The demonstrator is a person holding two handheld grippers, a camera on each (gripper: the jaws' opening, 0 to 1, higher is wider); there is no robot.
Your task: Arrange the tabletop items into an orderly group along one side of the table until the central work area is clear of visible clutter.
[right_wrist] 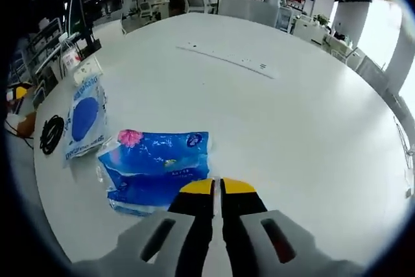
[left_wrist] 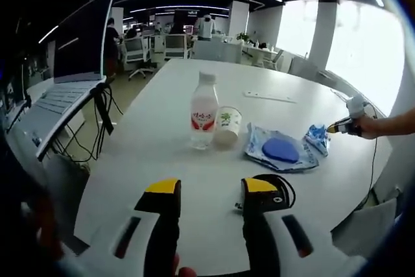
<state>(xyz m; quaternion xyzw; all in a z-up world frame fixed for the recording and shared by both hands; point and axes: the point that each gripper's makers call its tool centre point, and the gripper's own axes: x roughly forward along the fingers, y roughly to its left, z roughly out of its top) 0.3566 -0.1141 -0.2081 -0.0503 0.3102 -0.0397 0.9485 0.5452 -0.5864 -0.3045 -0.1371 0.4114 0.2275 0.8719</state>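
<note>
Both views look across the white table (left_wrist: 168, 160) from opposite edges, sharing the blue pouch (left_wrist: 280, 150)

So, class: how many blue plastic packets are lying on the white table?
2. One packet with a dark blue oval inside lies near the black cable. The other packet, with a pink flower, lies just ahead of the right gripper.

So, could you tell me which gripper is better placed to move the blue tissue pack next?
Right gripper: shut, its tips at the blue plastic tissue pack. The left gripper hangs open, farther off.
</note>
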